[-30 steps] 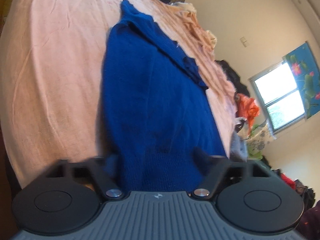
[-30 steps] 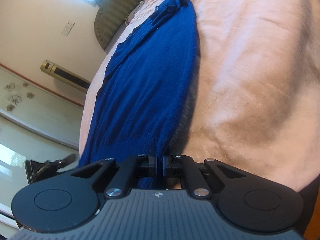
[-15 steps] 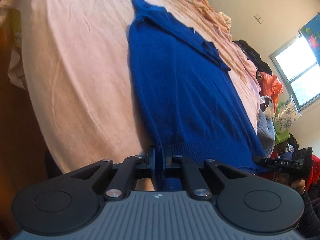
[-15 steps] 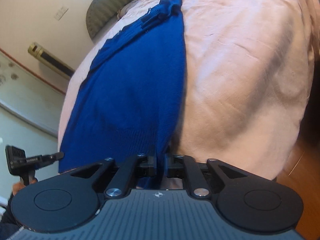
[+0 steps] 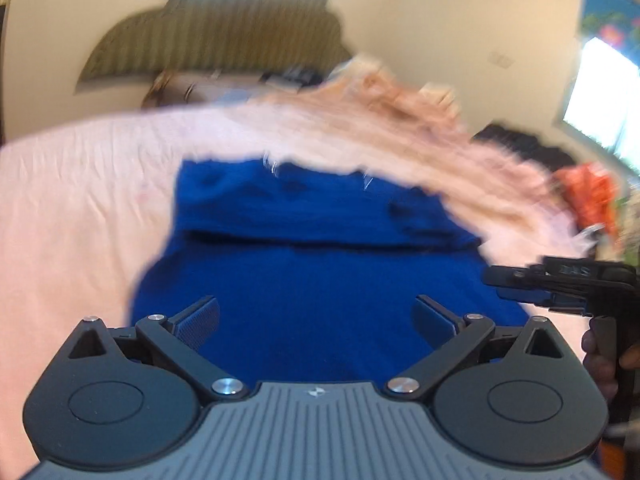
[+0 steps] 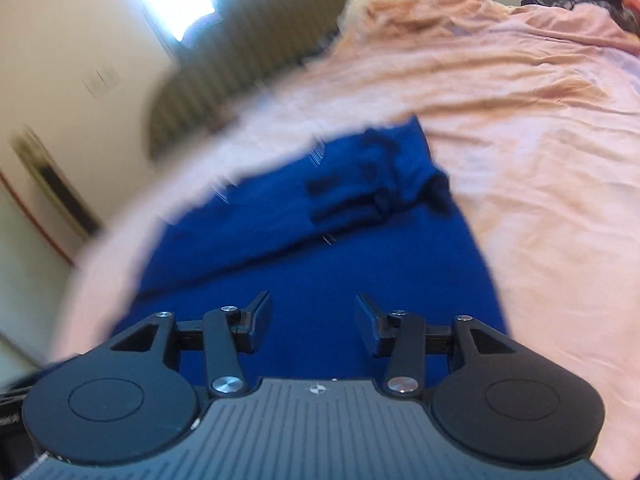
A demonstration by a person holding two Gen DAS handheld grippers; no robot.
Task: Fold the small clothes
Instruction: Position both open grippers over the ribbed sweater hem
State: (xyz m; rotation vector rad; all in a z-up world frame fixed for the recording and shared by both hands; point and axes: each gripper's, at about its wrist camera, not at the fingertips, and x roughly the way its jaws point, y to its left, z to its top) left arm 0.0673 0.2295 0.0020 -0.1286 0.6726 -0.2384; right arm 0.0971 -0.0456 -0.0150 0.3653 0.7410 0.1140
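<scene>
Blue knitted sweater spread flat on the wrinkled pink bedsheet, folded band across its far end. Left gripper just above the near edge, jaws wide apart, holding nothing. Right gripper likewise parted (both views blurred), over blue knit too.

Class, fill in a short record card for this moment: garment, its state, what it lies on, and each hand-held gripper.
garment: blue knit sweater
garment state: folded over on itself, one fold edge across its width
surface: pink bedsheet
left hand-held gripper: open, above the sweater, holding nothing
right hand-held gripper: open, above the sweater, holding nothing
image quality: motion-blurred
</scene>
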